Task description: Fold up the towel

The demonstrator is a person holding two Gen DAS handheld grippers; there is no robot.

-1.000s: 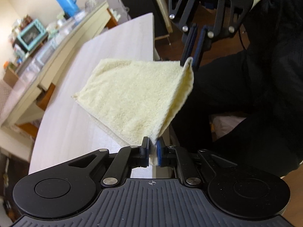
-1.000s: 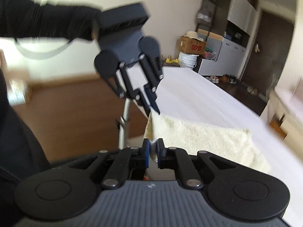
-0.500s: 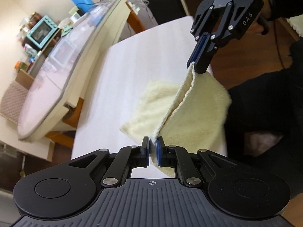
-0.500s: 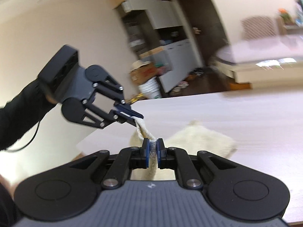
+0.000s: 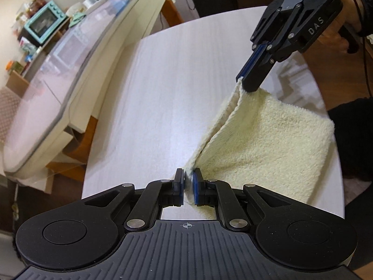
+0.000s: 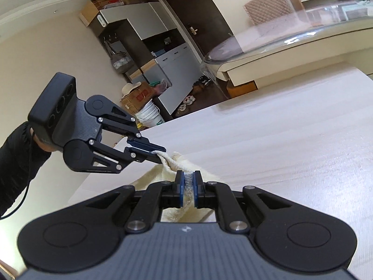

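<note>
A pale yellow towel (image 5: 268, 140) hangs doubled between my two grippers above the white table (image 5: 174, 93). My left gripper (image 5: 188, 182) is shut on one top corner. My right gripper (image 5: 243, 82) is shut on the other top corner, further away and to the right. The towel's body drapes down to the right of the taut top edge, near the table's right edge. In the right wrist view my right gripper (image 6: 188, 184) pinches the towel (image 6: 167, 177) and my left gripper (image 6: 160, 155) holds its corner just beyond.
A glass-topped table (image 5: 58, 74) stands to the left of the white table. A teal oven (image 5: 44, 23) and jars sit on a shelf beyond it. Cabinets, a cardboard box and white buckets (image 6: 149, 116) stand across the room. The person's dark sleeve (image 5: 354, 126) is at right.
Both grippers have lifted the towel off the table and swung it toward the table's right edge. The towel now hangs from the two held corners instead of lying spread on the table.
</note>
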